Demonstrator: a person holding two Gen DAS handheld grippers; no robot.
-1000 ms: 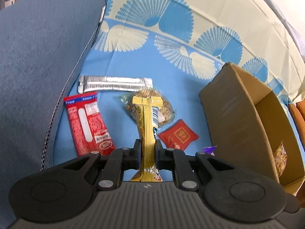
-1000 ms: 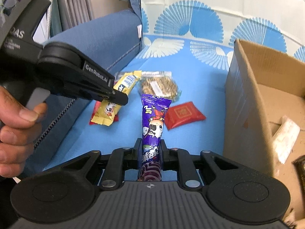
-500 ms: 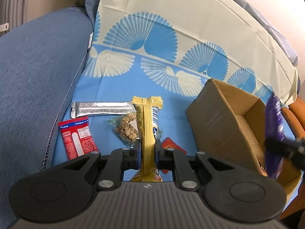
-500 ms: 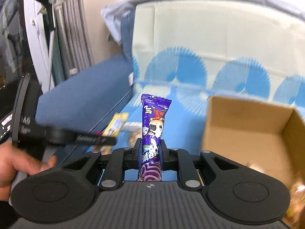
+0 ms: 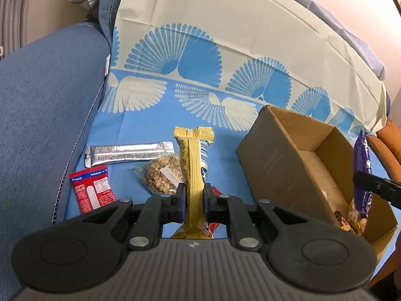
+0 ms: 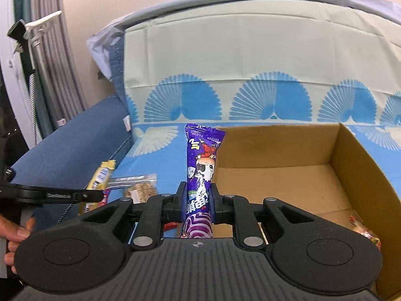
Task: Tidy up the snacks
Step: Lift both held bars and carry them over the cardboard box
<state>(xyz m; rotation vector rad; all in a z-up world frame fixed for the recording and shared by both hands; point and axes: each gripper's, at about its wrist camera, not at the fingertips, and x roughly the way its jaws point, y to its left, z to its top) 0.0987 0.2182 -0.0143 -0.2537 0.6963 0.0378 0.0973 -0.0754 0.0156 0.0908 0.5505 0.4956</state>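
My left gripper (image 5: 194, 192) is shut on a yellow snack bar (image 5: 194, 155) that stands up between its pads, above the blue cloth. My right gripper (image 6: 198, 193) is shut on a purple snack packet (image 6: 202, 160), held upright over the near edge of the open cardboard box (image 6: 283, 148). In the left wrist view the same purple packet (image 5: 362, 173) hangs over the box (image 5: 280, 165) at the right. On the cloth lie a silver bar (image 5: 127, 152), a red packet (image 5: 93, 190), a clear bag of nuts (image 5: 163, 174) and a small red sachet (image 5: 215, 191), half hidden.
The box holds a few wrapped snacks in its near corner (image 5: 351, 218). A blue sofa arm (image 5: 45, 105) rises at the left, the patterned backrest cloth (image 5: 225, 50) behind. A hand (image 6: 15, 230) holds the left gripper at the left edge of the right wrist view.
My right gripper has risen and swung right with the purple packet, from over the cloth to over the box. My left gripper has lifted a little with the yellow bar.
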